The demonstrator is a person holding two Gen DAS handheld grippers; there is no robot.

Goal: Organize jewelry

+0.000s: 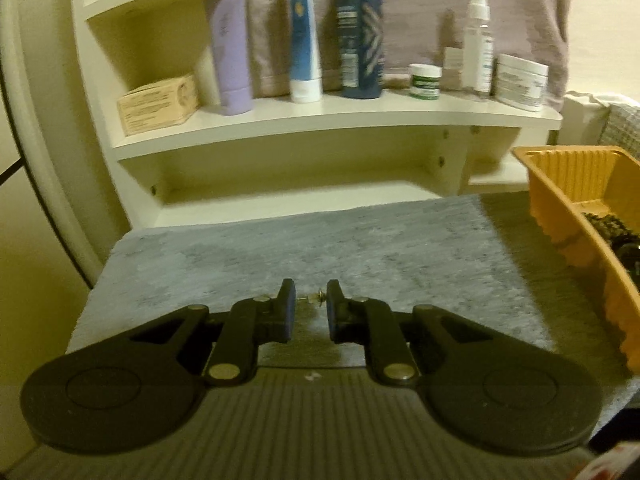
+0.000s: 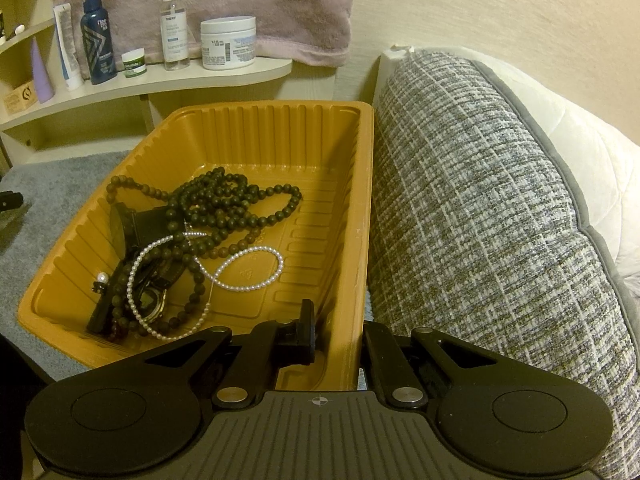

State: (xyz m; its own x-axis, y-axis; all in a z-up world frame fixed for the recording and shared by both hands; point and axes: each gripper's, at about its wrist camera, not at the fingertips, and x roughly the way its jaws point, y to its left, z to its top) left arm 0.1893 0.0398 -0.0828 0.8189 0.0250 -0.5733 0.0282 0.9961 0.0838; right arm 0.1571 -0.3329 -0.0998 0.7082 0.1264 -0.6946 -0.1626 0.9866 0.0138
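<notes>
We see a tiny earring [image 1: 316, 298] pinched between our left tongs [image 1: 311, 305], nearly shut. Our right tongs [image 2: 338, 330] clamp the yellow tray's [image 2: 362, 216] wall; beads [image 2: 224, 208] lie at ten o'clock.

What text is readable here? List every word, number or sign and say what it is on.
No words are legible.
Embossed triangle sign: floor of the orange ribbed plastic tray.
Crosshair mark: grey ribbed housing behind the jaws.
Labels on the dark blue bottle, clear spray bottle, white jar and cardboard box: too blurred.
</notes>
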